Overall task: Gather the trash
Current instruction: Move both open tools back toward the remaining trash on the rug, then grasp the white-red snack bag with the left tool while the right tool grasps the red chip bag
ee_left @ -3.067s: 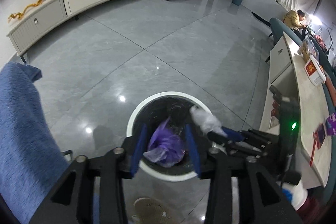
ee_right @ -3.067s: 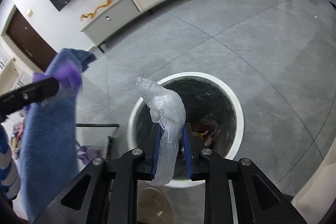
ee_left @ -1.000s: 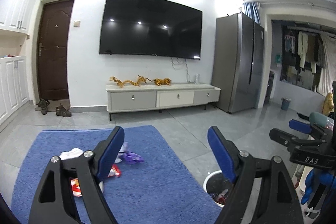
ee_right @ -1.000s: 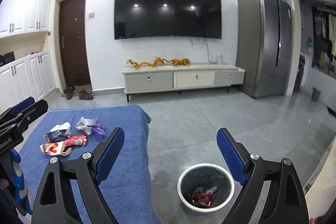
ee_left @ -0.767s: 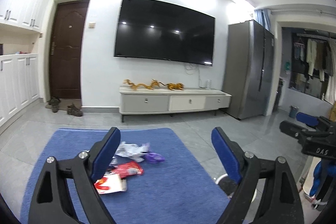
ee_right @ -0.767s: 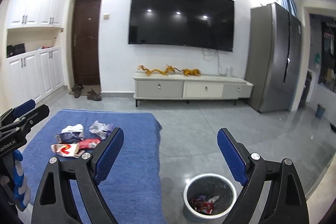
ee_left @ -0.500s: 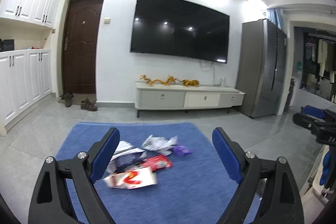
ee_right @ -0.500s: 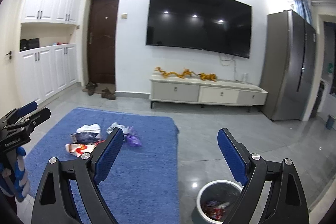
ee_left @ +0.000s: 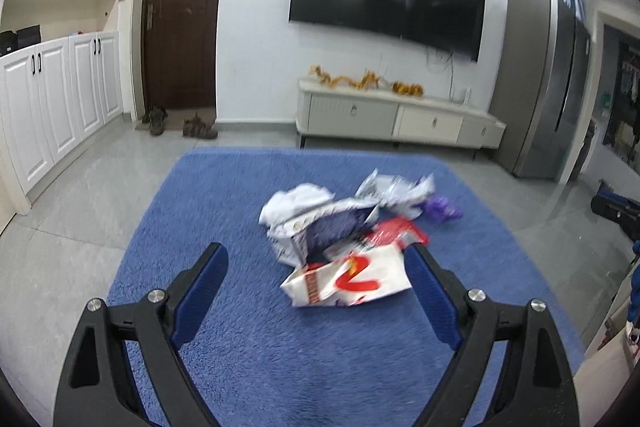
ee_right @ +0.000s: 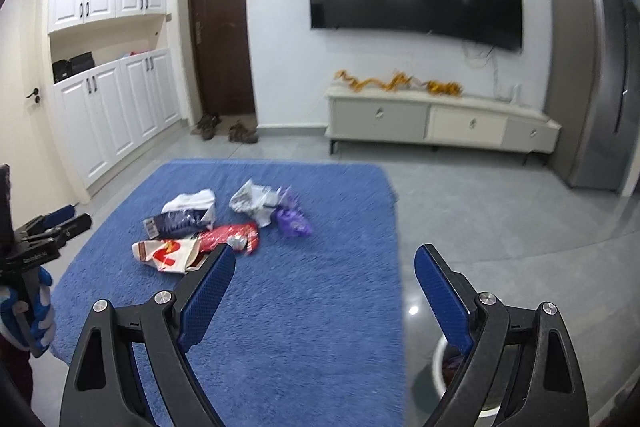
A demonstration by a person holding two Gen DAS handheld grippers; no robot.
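A pile of trash lies on a blue cloth-covered surface (ee_left: 224,211): a white wrapper with a red mark (ee_left: 352,279), a red packet (ee_left: 396,233), a dark blue packet (ee_left: 336,227), crumpled white paper (ee_left: 300,201) and a purple wrapper (ee_left: 442,209). My left gripper (ee_left: 316,267) is open and empty, just short of the white wrapper. My right gripper (ee_right: 324,271) is open and empty, to the right of the pile (ee_right: 216,223). The white trash bin (ee_right: 444,367) shows partly behind my right finger.
The blue cloth (ee_right: 320,307) ends at a right edge over grey floor tiles (ee_right: 500,219). A TV cabinet (ee_right: 436,123) stands at the far wall, white cupboards (ee_right: 112,119) on the left, a grey fridge (ee_right: 592,87) on the right.
Both grippers let their trash go at the bin, opened, then swung left toward the cloth. The pile has come closer in both views.
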